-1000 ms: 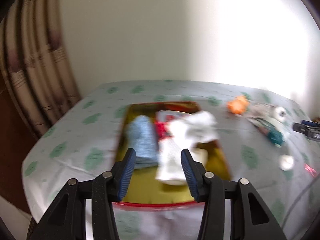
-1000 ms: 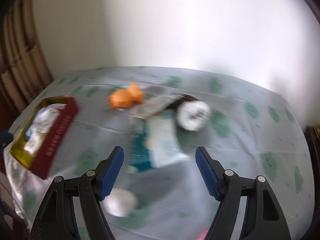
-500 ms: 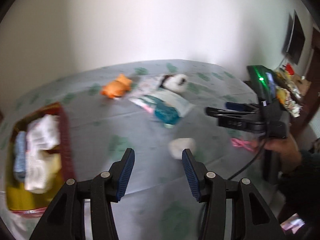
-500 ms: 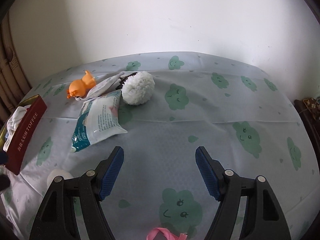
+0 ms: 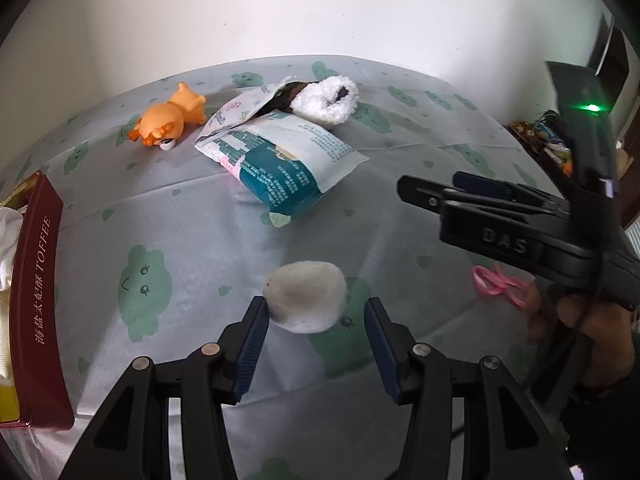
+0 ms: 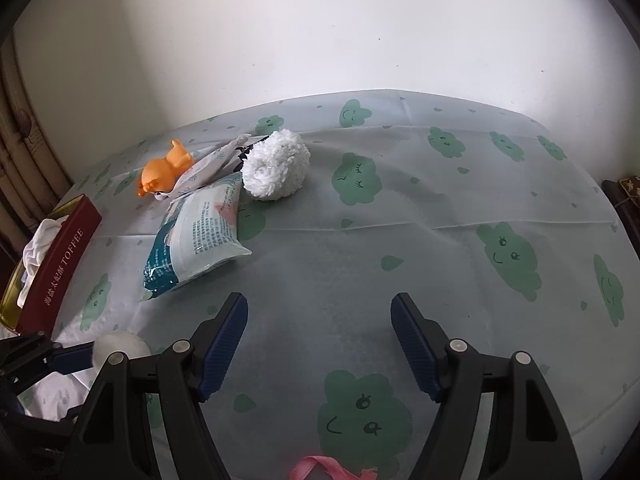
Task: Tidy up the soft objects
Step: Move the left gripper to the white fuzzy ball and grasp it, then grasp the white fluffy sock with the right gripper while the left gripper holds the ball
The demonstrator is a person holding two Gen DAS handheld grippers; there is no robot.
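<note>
Item: white puff, lying on the cloud-print worktop between the released jaws of the left gripper, not yet clenched. Right gripper likewise released, empty. Step judged: pickup; next, close gently and carry to the toffee tin.

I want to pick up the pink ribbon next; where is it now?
The pink ribbon lies on the tablecloth at the near edge, just below the open right claw; in the left view it sits right of the white pad.

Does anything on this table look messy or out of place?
Yes. The orange toy lies tipped on its side, and a patterned packet leans half over the teal wipes pack. A pink ribbon lies loose.
</note>
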